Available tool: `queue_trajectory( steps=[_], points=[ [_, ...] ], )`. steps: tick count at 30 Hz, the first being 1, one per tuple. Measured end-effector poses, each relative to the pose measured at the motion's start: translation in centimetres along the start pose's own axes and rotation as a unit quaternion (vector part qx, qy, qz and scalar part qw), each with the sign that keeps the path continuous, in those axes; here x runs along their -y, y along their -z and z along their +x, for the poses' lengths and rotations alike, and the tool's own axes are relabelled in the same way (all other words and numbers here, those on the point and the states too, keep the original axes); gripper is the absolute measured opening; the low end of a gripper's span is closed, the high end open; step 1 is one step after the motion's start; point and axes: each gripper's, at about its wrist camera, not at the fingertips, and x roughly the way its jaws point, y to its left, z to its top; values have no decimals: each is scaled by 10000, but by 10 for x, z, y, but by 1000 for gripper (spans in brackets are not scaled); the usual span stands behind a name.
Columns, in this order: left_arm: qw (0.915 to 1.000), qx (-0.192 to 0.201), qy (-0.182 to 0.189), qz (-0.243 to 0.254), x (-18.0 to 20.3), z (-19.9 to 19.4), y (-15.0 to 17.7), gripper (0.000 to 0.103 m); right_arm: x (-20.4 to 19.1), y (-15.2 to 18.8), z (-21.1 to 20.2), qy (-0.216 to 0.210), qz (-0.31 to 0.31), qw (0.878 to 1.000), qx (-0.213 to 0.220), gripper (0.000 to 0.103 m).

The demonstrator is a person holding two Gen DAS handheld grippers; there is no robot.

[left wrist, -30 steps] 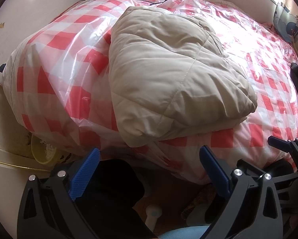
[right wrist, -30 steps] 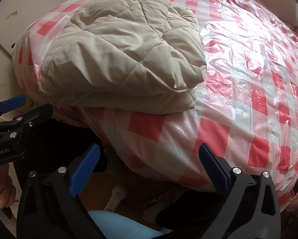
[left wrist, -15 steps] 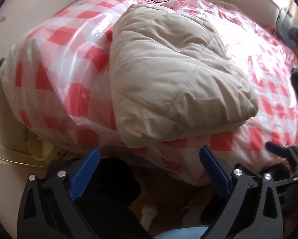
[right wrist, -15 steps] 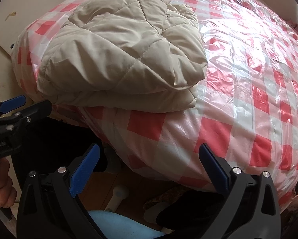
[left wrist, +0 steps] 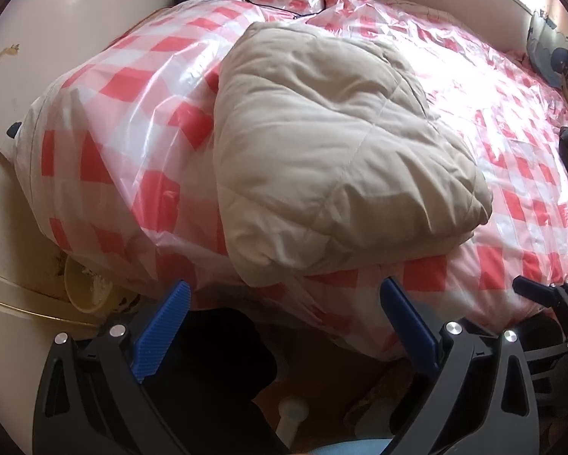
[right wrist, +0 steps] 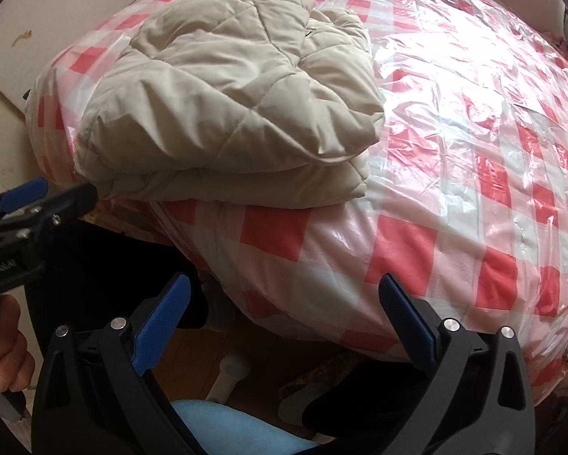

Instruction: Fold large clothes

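I am looking down both wrist views at a beige quilted coat [left wrist: 333, 144] that is lying on the bed [left wrist: 511, 174], near the corner closest to me, on top of the red-and-white checked plastic cover [right wrist: 454, 151]. The coat is sitting as a compact, puffy bundle: in the right wrist view I am seeing at least two stacked layers along its near edge, so I am judging the main folds to be done already. No sleeve is trailing out that I can see, though its far side is hidden from me.

I am holding the left tool [left wrist: 284, 326] back from the bed edge with its blue fingers [left wrist: 162, 326] spread wide and nothing between them. The right tool [right wrist: 284, 326] is likewise hanging clear of the mattress edge, its fingers [right wrist: 405, 322] wide apart and empty. In the right view the left tool is showing at the left margin, with a hand [right wrist: 3, 345] gripping its handle, just beside the coat's lower left corner but not touching it as far as I can tell.

I am judging the task to be nearly or fully finished; what might be remaining is a light press to flatten the bulging top layer, or squaring the slightly uneven right edge
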Motion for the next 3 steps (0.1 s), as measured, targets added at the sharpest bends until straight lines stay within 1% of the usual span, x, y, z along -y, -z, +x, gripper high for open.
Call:
queue_trajectory(
  steps=[3],
  points=[
    [10000,20,-36,50,2,-1,3,96,3,3,-3,7,19,10000,4,96]
  ],
)
